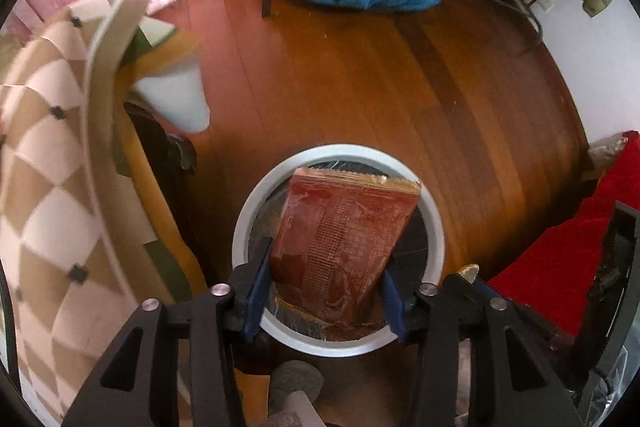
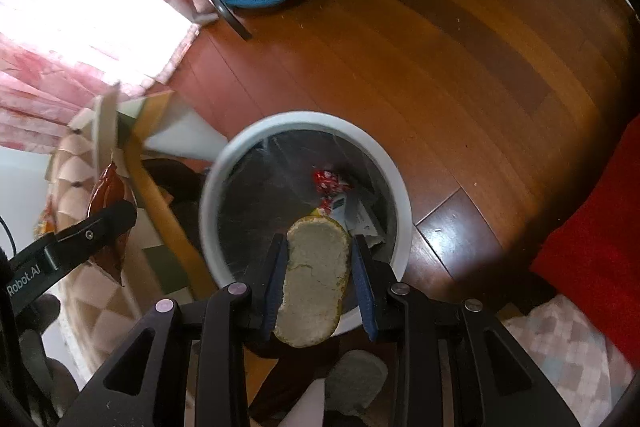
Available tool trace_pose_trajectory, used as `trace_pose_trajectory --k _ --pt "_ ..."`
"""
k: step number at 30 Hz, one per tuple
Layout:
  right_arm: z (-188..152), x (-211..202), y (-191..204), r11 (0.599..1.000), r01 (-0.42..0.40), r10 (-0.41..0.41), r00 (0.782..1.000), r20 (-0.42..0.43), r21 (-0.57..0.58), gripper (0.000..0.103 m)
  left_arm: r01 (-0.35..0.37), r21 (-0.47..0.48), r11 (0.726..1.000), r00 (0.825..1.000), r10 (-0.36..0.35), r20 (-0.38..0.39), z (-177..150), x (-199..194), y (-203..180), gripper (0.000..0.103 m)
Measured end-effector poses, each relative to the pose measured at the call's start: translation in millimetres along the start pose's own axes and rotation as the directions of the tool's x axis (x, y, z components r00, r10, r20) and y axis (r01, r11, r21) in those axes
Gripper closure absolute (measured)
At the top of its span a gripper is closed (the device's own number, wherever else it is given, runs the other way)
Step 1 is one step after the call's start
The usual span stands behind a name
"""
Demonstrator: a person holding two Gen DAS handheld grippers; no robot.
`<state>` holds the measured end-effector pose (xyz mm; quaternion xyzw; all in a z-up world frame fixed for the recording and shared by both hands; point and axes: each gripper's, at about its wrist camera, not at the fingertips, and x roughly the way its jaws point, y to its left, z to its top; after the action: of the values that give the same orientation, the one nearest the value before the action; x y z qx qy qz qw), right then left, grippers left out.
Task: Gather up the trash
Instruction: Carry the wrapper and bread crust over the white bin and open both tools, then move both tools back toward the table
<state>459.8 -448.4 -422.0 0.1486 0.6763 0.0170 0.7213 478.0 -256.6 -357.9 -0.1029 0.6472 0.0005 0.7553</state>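
Both grippers over white bin on wooden floor: left gripper clamps red wrapper, right gripper clamps bread slice; drop step, next move likely opening jaws squarely above rim.

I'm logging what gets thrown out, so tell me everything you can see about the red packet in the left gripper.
The red packet is a flat, crinkled foil-like pouch, dark red with fine printed text and a gold-edged crimped top seam. It stands roughly upright, tilted slightly, held at its sides between the fingers of the left gripper, above the opening of the grey-rimmed bin. It is not touching the bin.
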Motion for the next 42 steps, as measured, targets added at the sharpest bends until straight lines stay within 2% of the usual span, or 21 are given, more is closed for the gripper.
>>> trace_pose_trajectory --k 1,3,4,5,8,9,10,11,12,15,20,28,35,42 --pt "0.5 6.2 -1.6 1.000 0.008 -0.008 1.000 -0.008 -0.001 0.069 -0.001 -0.002 1.000 1.000 0.001 -0.008 2.2 4.7 1.5 0.048" --pt "3.7 17.9 -3.9 1.000 0.016 -0.016 1.000 -0.024 -0.002 0.069 0.001 -0.015 1.000 1.000 -0.001 -0.014 2.3 8.7 4.6 0.030" --pt "5.1 24.5 -5.1 1.000 0.015 -0.015 0.999 -0.035 -0.004 0.069 -0.001 -0.020 1.000 1.000 0.001 -0.014 1.1 9.6 6.5 0.013" --pt "6.3 30.2 -5.5 1.000 0.020 -0.020 0.999 -0.039 -0.009 0.069 -0.003 -0.021 1.000 1.000 0.003 -0.014 -1.0 8.9 8.2 0.005" --pt "8.3 41.9 -6.0 0.999 0.038 -0.039 0.997 -0.060 -0.015 0.068 -0.024 -0.015 1.000 1.000 0.024 -0.013 -2.9 8.0 12.4 0.005" --pt "9.5 45.0 -4.2 0.999 0.039 -0.040 0.997 -0.067 -0.016 0.062 -0.031 -0.015 0.999 0.999 0.031 -0.011 -5.4 6.0 13.8 0.005" --pt "8.8 46.1 -3.8 0.999 0.040 -0.041 0.997 -0.070 -0.022 0.046 -0.037 -0.017 0.999 0.999 0.037 -0.008 -5.9 5.1 15.4 0.005" --pt "7.9 45.5 -3.1 0.999 0.046 -0.048 0.997 -0.065 -0.023 0.037 -0.045 -0.018 0.999 0.999 0.045 0.000 -7.6 2.5 16.5 0.005" --pt "7.0 43.1 -2.1 0.998 0.053 -0.055 0.997 -0.057 -0.024 0.022 -0.054 -0.014 0.998 0.999 0.054 0.006 -9.6 0.6 17.6 0.005" --pt "4.2 35.0 2.6 0.996 0.079 -0.081 0.995 -0.049 -0.042 0.000 -0.082 0.000 0.997 0.996 0.082 0.020 -14.0 -3.8 18.8 0.004" --pt "-2.1 11.9 8.1 0.979 0.192 -0.193 0.981 -0.003 -0.062 0.000 -0.110 0.019 0.994 0.993 0.109 0.048 -20.8 -18.0 19.8 0.003" --pt "-14.7 -32.3 8.3 0.970 0.235 -0.232 0.972 0.044 -0.056 0.000 -0.131 0.046 0.990 0.986 0.125 0.106 -34.7 -53.7 12.9 0.003" --pt "-28.9 -90.3 19.7 0.979 0.200 -0.194 0.974 0.119 -0.043 0.000 -0.143 0.039 0.989 0.971 0.132 0.198 -45.9 -105.6 6.8 0.003" --pt "-44.0 -159.8 51.6 0.987 0.151 -0.134 0.966 0.224 -0.062 0.000 -0.168 -0.006 0.986 0.934 0.162 0.318 -63.7 -178.5 22.5 0.003"
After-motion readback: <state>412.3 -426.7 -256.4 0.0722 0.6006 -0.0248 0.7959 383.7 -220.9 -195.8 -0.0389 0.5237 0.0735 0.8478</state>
